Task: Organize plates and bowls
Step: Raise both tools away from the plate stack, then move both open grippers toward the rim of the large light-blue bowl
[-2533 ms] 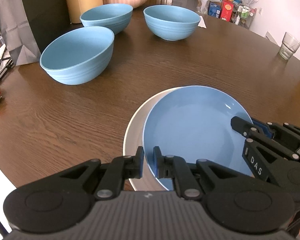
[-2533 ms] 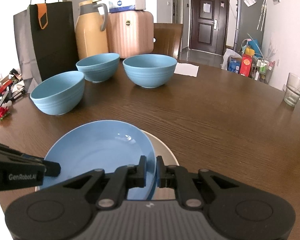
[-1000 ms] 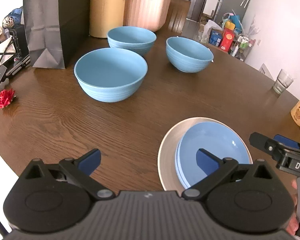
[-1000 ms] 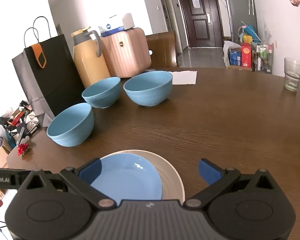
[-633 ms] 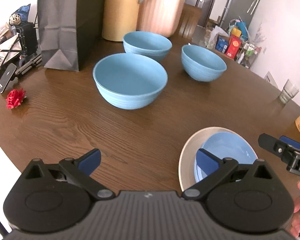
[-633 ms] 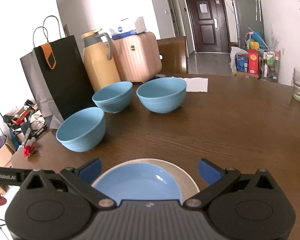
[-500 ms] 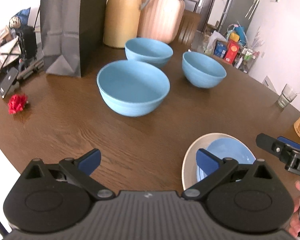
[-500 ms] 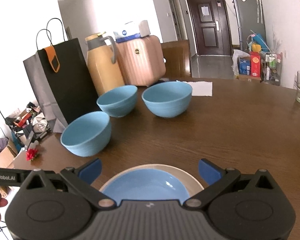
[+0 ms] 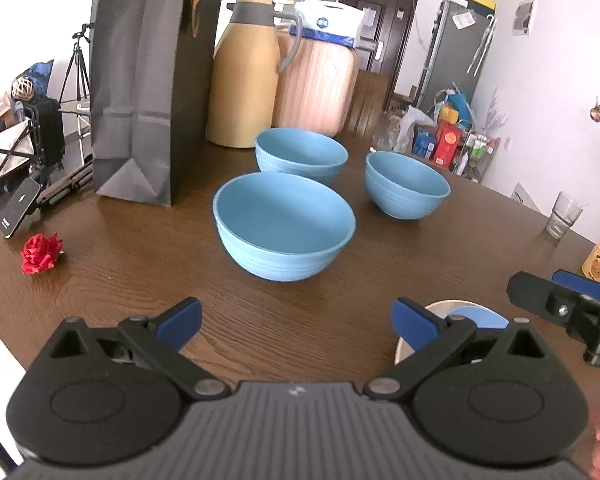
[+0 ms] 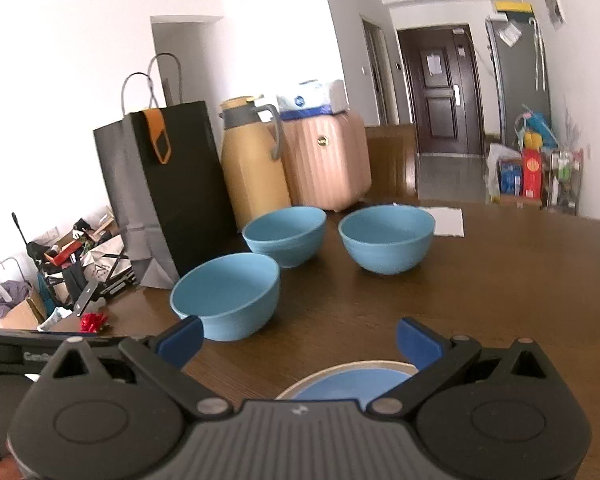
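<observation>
Three round, faintly ribbed blue bowls [image 9: 284,226] sat on a wood-grain table [image 9: 140,248]; both the left gripper [image 9: 296,318] and the right gripper [image 10: 298,340] were spread apart, holding nothing.

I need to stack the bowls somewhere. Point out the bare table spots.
Bare wood lies between the nearest bowl and the stacked plates, and right of the right-hand bowl toward the glass. It is crowded behind, where the back bowl nears bag and jug.
</observation>
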